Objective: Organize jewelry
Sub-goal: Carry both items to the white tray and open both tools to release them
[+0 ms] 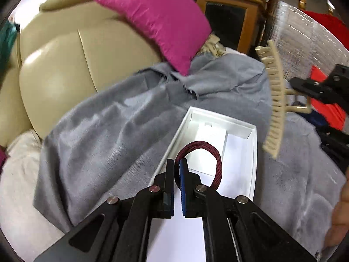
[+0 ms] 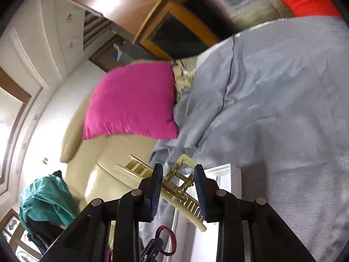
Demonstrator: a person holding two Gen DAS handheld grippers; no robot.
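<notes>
My left gripper is shut on a dark red hair tie and holds it over an open white box that lies on a grey blanket. My right gripper is shut on the handle of a beige claw hair clip, held in the air. In the left wrist view the clip hangs to the right of the box, pinched by the right gripper. The right wrist view also shows the hair tie and the left gripper low down, and part of the box.
A pink cushion leans on a cream leather sofa behind the blanket. A wooden cabinet stands at the back. Red fabric and a silvery sheet are at the right. A teal cloth lies left.
</notes>
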